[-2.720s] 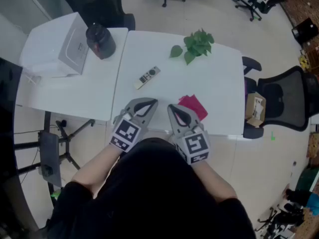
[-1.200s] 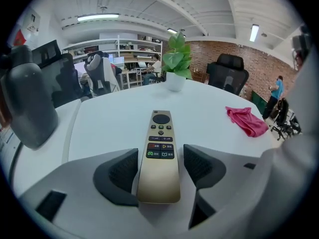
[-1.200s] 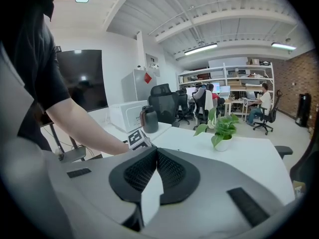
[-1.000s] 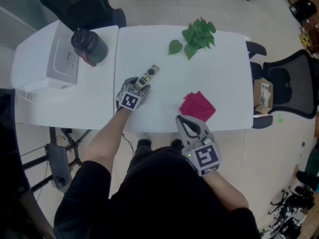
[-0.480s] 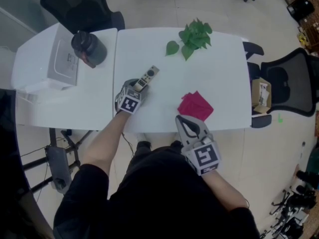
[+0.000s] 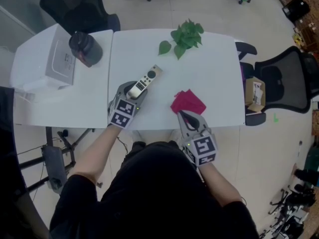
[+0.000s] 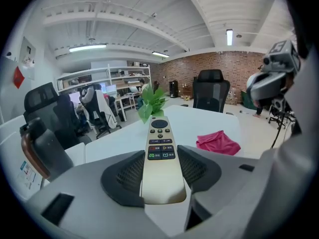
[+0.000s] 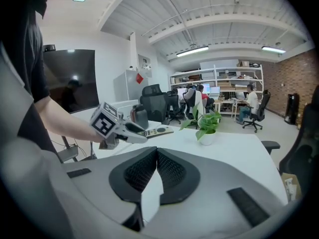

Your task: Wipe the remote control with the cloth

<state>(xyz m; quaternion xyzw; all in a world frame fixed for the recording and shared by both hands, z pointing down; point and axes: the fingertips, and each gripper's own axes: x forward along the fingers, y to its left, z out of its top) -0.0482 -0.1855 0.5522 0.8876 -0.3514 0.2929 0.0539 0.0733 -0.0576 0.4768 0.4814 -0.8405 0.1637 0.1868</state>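
The cream remote control [image 6: 144,82] lies lengthwise between the pads of my left gripper [image 6: 130,88], which is shut on its near end. In the left gripper view the remote [image 7: 159,153] points away from me with its buttons up, and my left gripper [image 7: 160,172] presses its sides. The crumpled red cloth [image 6: 188,102] lies on the white table [image 6: 214,68] near the front edge, to the right of the remote, and the left gripper view shows the cloth [image 7: 218,142] too. Just behind the cloth my right gripper [image 6: 185,116] is shut with nothing in it.
A potted green plant [image 6: 182,36] stands at the table's far side. A dark jug [image 6: 84,48] and a white box [image 6: 57,59] sit on the neighbouring table at the left. A black office chair [image 6: 279,86] stands off the right end.
My left gripper reached the remote and its jaws closed on the near end. The right gripper moved forward to the cloth's near edge.
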